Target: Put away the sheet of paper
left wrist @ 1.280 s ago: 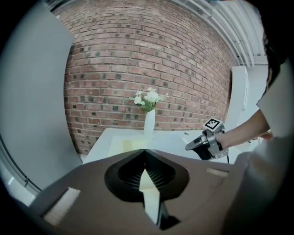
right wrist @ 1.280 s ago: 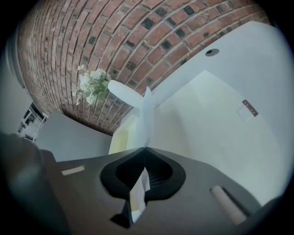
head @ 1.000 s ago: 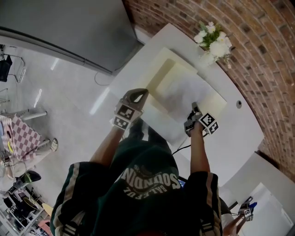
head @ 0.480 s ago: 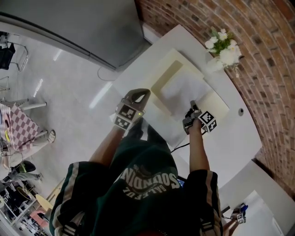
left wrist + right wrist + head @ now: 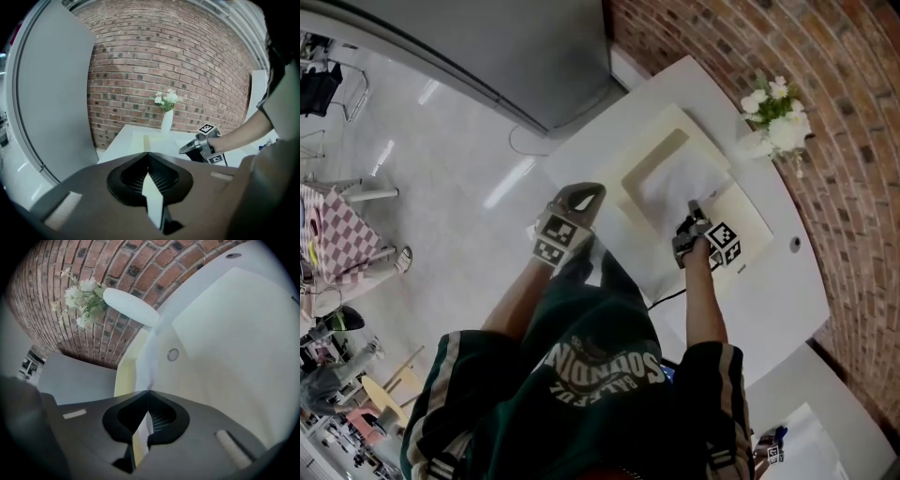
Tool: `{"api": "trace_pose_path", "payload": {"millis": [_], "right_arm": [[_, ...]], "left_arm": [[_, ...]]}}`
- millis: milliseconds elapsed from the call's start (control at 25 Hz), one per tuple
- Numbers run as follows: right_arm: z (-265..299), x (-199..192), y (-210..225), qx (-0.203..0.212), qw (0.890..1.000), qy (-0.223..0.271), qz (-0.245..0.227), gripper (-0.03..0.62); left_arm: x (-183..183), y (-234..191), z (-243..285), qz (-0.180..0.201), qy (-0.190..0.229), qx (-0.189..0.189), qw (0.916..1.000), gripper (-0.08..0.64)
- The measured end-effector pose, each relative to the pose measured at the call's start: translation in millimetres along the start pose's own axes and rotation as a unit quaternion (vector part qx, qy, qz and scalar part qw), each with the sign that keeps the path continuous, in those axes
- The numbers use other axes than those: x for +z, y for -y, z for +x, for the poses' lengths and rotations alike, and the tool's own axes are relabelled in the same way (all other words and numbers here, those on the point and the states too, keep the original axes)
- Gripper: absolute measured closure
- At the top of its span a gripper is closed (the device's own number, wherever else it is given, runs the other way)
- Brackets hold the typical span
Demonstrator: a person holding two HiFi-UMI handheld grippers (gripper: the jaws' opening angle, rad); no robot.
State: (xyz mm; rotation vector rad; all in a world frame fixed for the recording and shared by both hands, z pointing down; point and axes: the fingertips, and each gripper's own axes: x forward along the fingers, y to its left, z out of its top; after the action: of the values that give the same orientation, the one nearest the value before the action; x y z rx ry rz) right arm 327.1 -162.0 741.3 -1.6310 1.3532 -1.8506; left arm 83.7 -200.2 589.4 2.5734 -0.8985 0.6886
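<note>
1. Paper slipping out of my pinch is the first risk. My right gripper (image 5: 693, 214) is clamped on only the near edge of the sheet of paper (image 5: 670, 183). With so little of the sheet held, I judge that a quick tug or a twist of my wrist could pull it free.
2. Creasing or tearing comes next. Most of the sheet lies flat on the cream folder (image 5: 752, 223), and only the part at my fingers is raised. Dragging it sideways instead of lifting it clear could buckle it against the folder.
3. My left gripper (image 5: 585, 192) is closed on nothing and hangs off the near-left edge of the table (image 5: 769, 291). Nothing is steadying the folder, so it may slide along with the sheet when I pull.
4. The vase of flowers (image 5: 778, 105) stands at the far side of the table, near the brick wall (image 5: 834, 84). It is well apart from both grippers, so I would only hit it with a long careless sweep.
5. The sheet sits on the folder in the middle of the table. Its near edge is between my right fingers, and the rest stretches away from them toward the wall.
6. My left fingers are apart from the sheet, off to its left, and touch neither it nor the folder.
</note>
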Motion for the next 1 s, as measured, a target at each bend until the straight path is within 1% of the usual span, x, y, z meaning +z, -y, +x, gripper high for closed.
{"api": "trace_pose_path", "payload": {"millis": [280,440,600,720,840,880,1000], "right_arm": [[19,-7,-5,0.008,1.0,-0.015,0.017,0.588],[28,-14,-10,0.006,0.999,-0.032,0.002,0.582],[34,-19,-14,0.016,0.999,-0.048,-0.014,0.542],[34,-18,-13,0.009,0.998,-0.05,-0.033,0.493],[29,-17,-12,-0.012,0.997,-0.046,-0.068,0.457],[26,-16,-11,-0.021,0.995,-0.044,-0.082,0.448],[16,-13,-11,-0.039,0.992,-0.035,-0.112,0.446]], "left_arm": [[-6,-6,-9,-0.01,0.001,0.012,0.9999,0.549],[-8,-9,-14,-0.013,0.003,0.019,0.9997,0.549],[-8,-11,-19,-0.014,0.006,0.024,0.9996,0.549],[-8,-11,-22,-0.015,0.008,0.025,0.9996,0.549],[-9,-11,-25,-0.013,0.009,0.023,0.9996,0.549],[-9,-10,-26,-0.012,0.01,0.022,0.9996,0.549],[-7,-8,-27,-0.011,0.015,0.017,0.9997,0.549]]}}
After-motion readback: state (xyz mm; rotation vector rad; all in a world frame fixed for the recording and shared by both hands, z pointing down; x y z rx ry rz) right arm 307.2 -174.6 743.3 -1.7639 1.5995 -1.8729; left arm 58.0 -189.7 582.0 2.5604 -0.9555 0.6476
